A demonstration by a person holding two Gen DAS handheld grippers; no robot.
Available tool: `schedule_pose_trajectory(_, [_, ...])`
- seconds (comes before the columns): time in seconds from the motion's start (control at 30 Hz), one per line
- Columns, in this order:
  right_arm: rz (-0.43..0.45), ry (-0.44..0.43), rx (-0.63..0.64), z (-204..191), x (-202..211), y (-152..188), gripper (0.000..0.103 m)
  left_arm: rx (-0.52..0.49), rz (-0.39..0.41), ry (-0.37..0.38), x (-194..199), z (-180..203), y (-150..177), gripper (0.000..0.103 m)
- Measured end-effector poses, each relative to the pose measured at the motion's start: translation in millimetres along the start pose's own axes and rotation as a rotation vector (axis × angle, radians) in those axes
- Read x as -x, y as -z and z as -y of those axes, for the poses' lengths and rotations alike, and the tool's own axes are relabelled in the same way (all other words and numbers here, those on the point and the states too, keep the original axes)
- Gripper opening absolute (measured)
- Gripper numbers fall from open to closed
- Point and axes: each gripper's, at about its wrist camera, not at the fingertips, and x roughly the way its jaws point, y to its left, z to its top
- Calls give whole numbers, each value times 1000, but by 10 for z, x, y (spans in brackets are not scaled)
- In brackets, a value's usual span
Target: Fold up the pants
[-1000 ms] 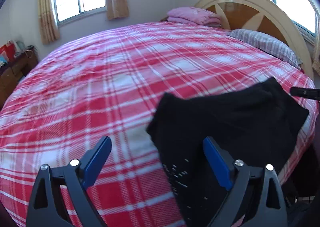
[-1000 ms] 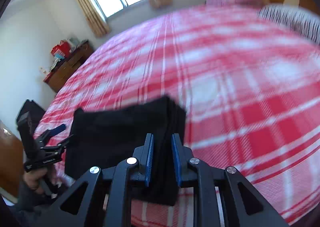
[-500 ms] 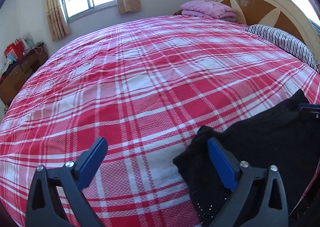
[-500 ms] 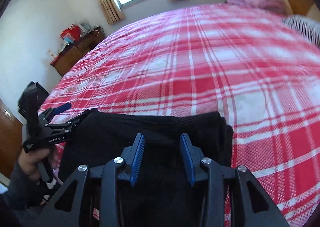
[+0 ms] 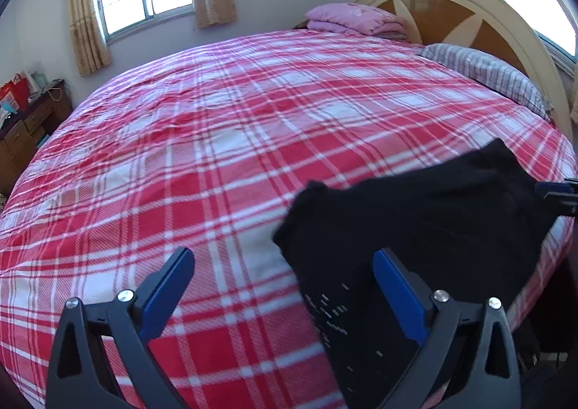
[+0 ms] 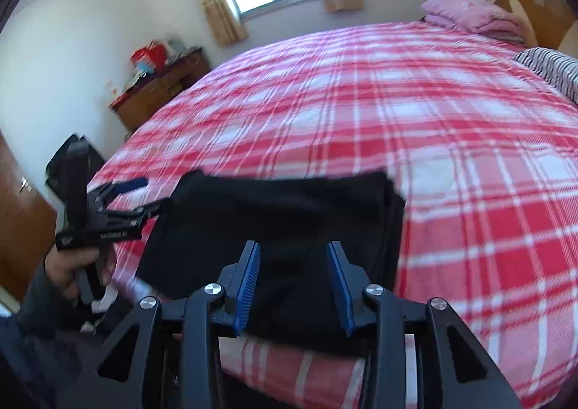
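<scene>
while left gripper [image 5: 281, 282] hangs wide apart, empty, black pants [image 5: 426, 214] lie folded near bed [image 5: 216, 142] edge. right view: right gripper [image 6: 294, 279] jaws parted over pants [image 6: 281, 214], not pinching; brushing could unsettle fold, slide stack off edge.

My left gripper [image 5: 283, 286] pitched downward with its blue fingers [image 5: 164, 291] spread wide and empty, my hand [image 6: 77, 266] wrapped round its handle, my right gripper [image 6: 294, 282] angled down, fingers [image 6: 247, 282] partly parted, gripping nothing
</scene>
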Motion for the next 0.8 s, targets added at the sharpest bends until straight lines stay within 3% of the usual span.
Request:
schedule_pose_trajectory(0.07, [-9, 22, 42, -47, -5, 97, 41, -16, -22, 32, 5, 94, 50, 101])
schedule_pose_trajectory(0.23, [-23, 31, 59, -15, -62, 157, 41, -59, -46, 29, -69, 271, 140, 102])
schedule_pose_trajectory(0.5, [-36, 36, 102, -2, -130, 201, 41, 4, -78, 78, -81, 232, 283, 103])
schedule_pose_trajectory(0.8, [39, -18, 54, 17, 13, -76, 42, -10, -96, 65, -47, 277, 364, 103])
